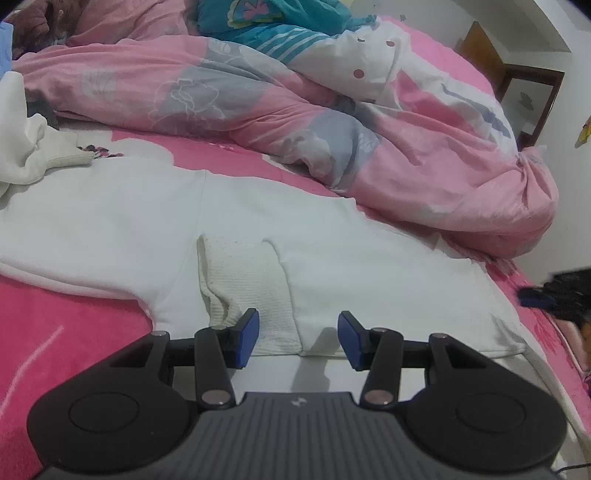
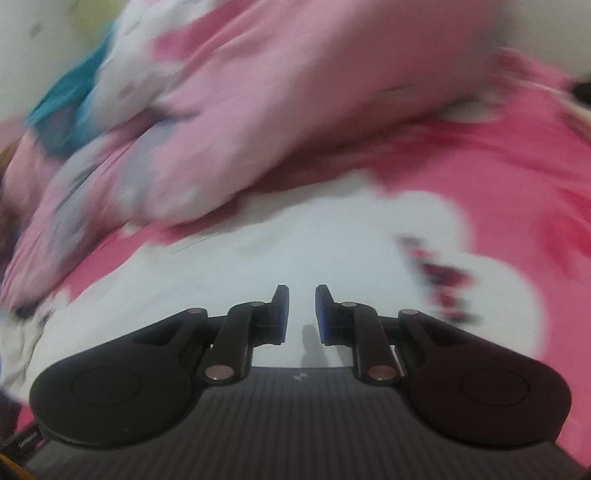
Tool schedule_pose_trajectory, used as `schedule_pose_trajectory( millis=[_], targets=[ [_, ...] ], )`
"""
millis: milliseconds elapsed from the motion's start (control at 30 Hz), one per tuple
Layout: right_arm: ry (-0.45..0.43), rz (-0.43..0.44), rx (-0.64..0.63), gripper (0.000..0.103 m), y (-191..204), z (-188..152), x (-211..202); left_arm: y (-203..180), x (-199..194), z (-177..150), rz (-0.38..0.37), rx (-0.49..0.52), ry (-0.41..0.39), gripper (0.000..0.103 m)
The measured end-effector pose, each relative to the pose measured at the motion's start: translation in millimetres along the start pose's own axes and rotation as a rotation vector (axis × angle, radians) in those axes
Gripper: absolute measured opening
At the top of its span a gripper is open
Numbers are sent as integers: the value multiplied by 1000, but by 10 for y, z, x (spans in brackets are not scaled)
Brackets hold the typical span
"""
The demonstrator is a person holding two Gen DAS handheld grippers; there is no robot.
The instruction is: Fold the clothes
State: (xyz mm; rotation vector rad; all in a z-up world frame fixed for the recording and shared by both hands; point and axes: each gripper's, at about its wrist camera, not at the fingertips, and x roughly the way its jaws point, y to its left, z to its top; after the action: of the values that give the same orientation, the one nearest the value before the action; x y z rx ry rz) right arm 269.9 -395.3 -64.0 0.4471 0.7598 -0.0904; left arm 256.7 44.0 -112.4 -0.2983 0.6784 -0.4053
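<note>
A white sweatshirt (image 1: 280, 221) lies spread on the pink bed. A sleeve with a ribbed cuff (image 1: 255, 291) is folded across its body. My left gripper (image 1: 298, 338) is open and empty, just above the garment's near hem, its left pad next to the cuff. The right wrist view is blurred by motion. My right gripper (image 2: 301, 314) hovers over white fabric (image 2: 258, 266) with its jaws a small gap apart and nothing between them.
A crumpled pink and grey duvet (image 1: 295, 110) lies behind the sweatshirt, also in the right wrist view (image 2: 258, 110). A teal garment (image 1: 269, 22) sits on it. More white cloth (image 1: 26, 147) lies left. A wooden stand (image 1: 517, 85) is beyond the bed. A dark object (image 1: 561, 295) is at the right.
</note>
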Motion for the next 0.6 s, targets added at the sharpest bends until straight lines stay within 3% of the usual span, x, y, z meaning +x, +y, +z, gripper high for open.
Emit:
schedule_pose_trajectory(
  millis=[100, 167, 367, 467, 600],
  targets=[
    [52, -26, 25, 14, 17, 169, 465, 2, 2, 2, 0, -1, 0, 49],
    [18, -79, 54, 11, -123, 301, 692, 3, 3, 3, 0, -2, 0, 49],
    [-140, -132, 138, 15, -443, 717, 552, 6, 6, 6, -1, -4, 0, 49],
    [-132, -19, 131, 15, -416, 664, 352, 10, 6, 4, -1, -4, -1, 49],
    [-35, -9, 77, 15, -256, 592, 545, 12, 4, -5, -1, -3, -2, 49]
  ],
)
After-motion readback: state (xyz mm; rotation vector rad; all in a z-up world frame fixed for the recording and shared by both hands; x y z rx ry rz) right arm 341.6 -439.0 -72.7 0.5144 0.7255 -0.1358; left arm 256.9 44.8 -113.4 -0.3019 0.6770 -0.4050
